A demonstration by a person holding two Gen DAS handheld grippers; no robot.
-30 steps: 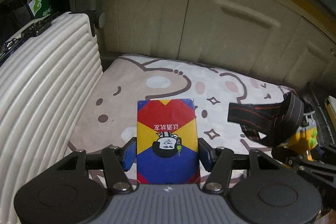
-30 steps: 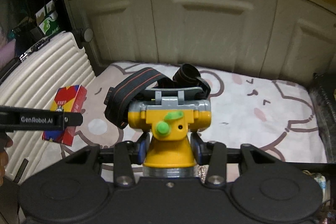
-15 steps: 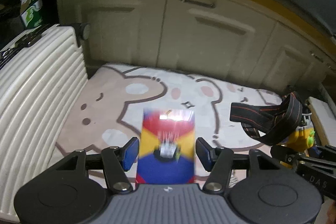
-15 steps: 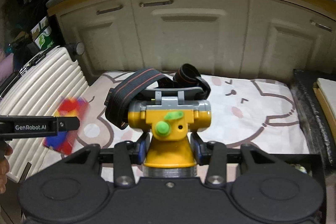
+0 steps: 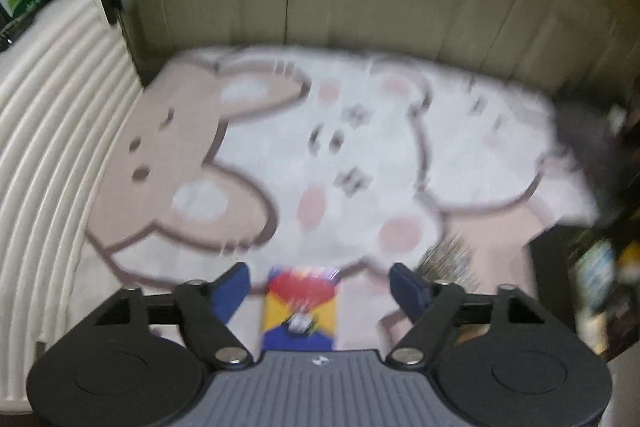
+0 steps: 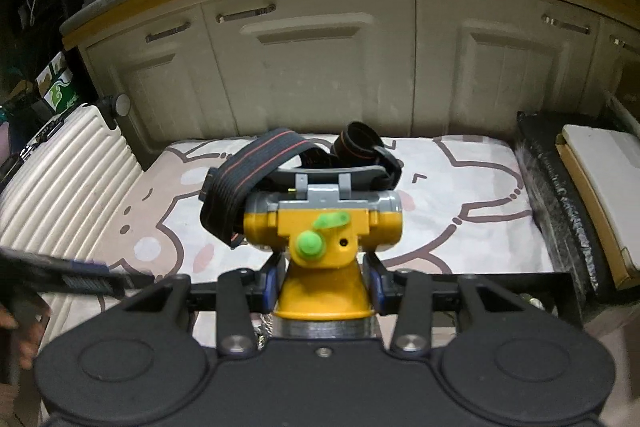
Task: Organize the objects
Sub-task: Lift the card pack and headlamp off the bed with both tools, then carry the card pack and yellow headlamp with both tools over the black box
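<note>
A red, yellow and blue card box stands low between the jaws of my left gripper. The jaws are opening, and a gap shows on each side between the box and the blue pads. This view is blurred, and the box hangs just over a bear-printed mat. My right gripper is shut on the base of a yellow headlamp with a green knob. Its black, red-striped strap loops above and behind the lamp.
A white ribbed suitcase lies left of the mat. Cream cabinet doors close off the back. A black bin holding a flat white box sits at the right. A hand shows at the left edge.
The left gripper's jaws have spread and let go of the card box, which now sits lower between them. The left view has dropped towards the mat. The right gripper has carried the headlamp rightwards.
</note>
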